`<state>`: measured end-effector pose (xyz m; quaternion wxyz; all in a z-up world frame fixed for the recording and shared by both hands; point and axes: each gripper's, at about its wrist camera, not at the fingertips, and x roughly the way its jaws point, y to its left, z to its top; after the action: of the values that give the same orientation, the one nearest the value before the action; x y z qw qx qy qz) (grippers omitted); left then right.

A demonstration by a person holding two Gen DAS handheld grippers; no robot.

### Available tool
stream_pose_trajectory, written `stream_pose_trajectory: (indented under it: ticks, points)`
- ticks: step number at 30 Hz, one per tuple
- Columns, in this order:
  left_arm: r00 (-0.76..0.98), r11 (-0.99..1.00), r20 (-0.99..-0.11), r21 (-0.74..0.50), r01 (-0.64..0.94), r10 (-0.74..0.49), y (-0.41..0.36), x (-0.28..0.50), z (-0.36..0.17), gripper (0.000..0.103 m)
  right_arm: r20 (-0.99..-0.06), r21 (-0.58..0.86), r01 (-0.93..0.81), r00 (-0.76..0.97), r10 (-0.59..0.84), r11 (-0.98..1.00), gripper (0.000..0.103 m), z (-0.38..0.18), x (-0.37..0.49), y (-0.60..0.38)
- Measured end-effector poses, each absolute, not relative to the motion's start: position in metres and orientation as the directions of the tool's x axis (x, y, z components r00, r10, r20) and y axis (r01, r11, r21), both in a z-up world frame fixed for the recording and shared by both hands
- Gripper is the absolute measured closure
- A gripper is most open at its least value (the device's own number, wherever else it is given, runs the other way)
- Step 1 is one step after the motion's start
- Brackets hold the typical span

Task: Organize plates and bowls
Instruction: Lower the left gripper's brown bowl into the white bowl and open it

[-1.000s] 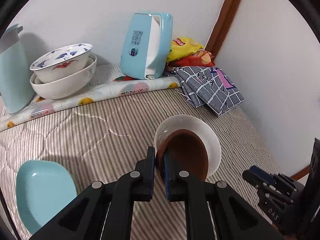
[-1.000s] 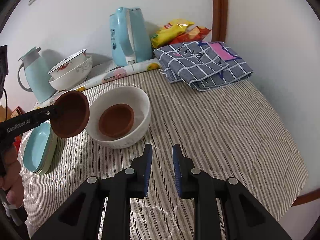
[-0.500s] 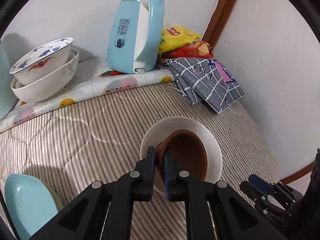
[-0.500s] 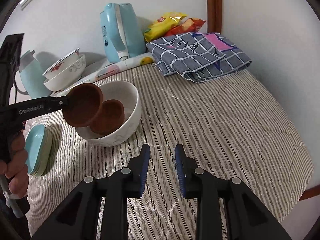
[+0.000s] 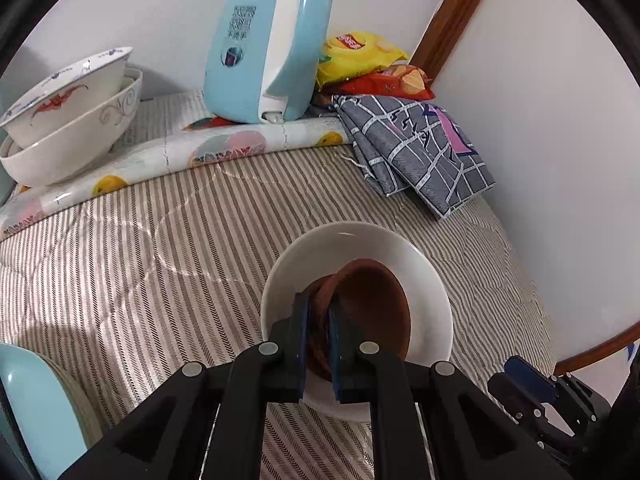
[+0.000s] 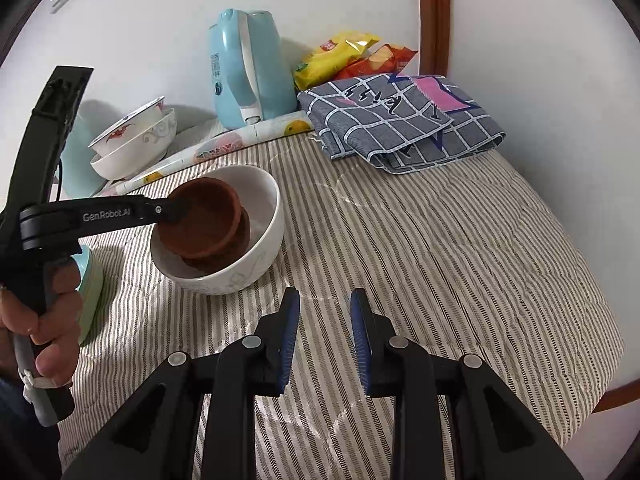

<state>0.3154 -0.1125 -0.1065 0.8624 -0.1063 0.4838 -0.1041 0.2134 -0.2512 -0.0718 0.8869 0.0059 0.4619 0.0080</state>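
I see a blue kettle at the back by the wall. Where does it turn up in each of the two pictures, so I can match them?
Left wrist view: the blue kettle stands at top centre, against the wall, on the fruit-print mat.
Right wrist view: the blue kettle is upper left of centre, handle facing the camera.
Shared landmark: the yellow snack bag lies just right of it in both.

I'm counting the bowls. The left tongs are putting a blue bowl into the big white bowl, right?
Not quite. The bowl in the left tongs is brown, not blue, as the right wrist view shows. It is going into the big white bowl, on top of another brown bowl.
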Motion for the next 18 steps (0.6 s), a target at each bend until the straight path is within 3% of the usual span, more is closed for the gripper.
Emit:
stream_pose_trajectory:
  ticks: [16,18]
  points:
    - [0.484,0.959,-0.832,-0.276,0.067,-0.273,-0.1132,0.3197,-0.1130,0.092,-0.830,0.018,-0.025,0.557,0.029,1.000,0.076,-0.0804,0.2135,-0.2475]
    - [0.478,0.955,-0.830,-0.287,0.073,-0.286,-0.1129,0.3190,-0.1112,0.086,-0.830,0.016,-0.025,0.557,0.027,1.000,0.076,-0.0802,0.2126,-0.2464]
